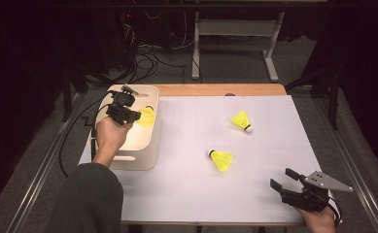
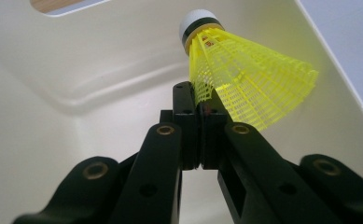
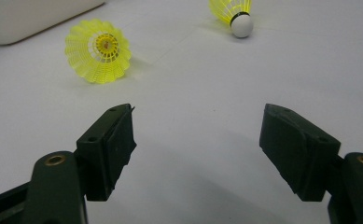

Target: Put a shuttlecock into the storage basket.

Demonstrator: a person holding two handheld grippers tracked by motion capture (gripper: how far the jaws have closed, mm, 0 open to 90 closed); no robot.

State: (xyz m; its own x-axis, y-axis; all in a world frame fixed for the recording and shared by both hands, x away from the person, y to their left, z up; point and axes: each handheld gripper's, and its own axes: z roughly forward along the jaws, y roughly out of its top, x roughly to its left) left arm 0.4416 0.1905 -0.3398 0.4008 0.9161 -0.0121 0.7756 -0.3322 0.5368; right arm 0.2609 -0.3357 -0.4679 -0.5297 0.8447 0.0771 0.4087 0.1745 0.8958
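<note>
Shuttlecock (image 2: pixel 244 84) skirt looks like yellow plastic mesh, the bin (image 2: pixel 76 70) is smooth, slightly glossy cream plastic, table (image 1: pixel 254 194) top is matt white, wood edge behind.

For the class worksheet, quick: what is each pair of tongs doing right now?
Left tongs: closed on the skirt of a yellow shuttlecock, over the white bin.
Right tongs: open, holding nothing, low over the table.

A white rectangular tabletop (image 1: pixel 274 131) with a light wooden far edge (image 1: pixel 215 90) stood on grey carpeted floor (image 1: pixel 235 63). Beyond it, a white metal desk frame (image 1: pixel 235 29) and tangled black cables (image 1: pixel 147 58) sat in dim, dark surroundings.
</note>
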